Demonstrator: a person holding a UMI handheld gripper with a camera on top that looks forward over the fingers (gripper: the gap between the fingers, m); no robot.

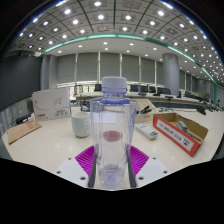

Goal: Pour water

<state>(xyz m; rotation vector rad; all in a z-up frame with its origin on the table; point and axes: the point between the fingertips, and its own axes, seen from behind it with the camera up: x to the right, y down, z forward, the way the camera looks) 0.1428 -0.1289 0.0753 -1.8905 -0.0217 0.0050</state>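
Room: large office hall, ceiling lined with rows of small round lights, a curved light strip below them, windows along the far wall.
Table (pixel 40 150): pale, broad top, filling the lower half of the view; carries everything listed below.
Water bottle (pixel 112 130): clear plastic, upright, white cap on top, red mark on its side; stands dead centre, at 12 o'clock from the fingers, its lower part between the pink pads.
Gripper (pixel 112 162): held low at 6 o'clock; a pink pad shows on each side of the bottle's base. The pads look pressed to the bottle's sides, so the fingers appear clamped on it.
Orange box (pixel 180 127): open carton at 3 o'clock from the bottle, well apart from it.
White card (pixel 50 104): upright printed board at 10 o'clock, beyond the cup.
Cup (pixel 80 123): pale, upright, just beside the bottle at 9 o'clock; contents not visible.
Small device (pixel 147 131): flat grey item at 3 o'clock, between bottle and orange box; kind unclear.
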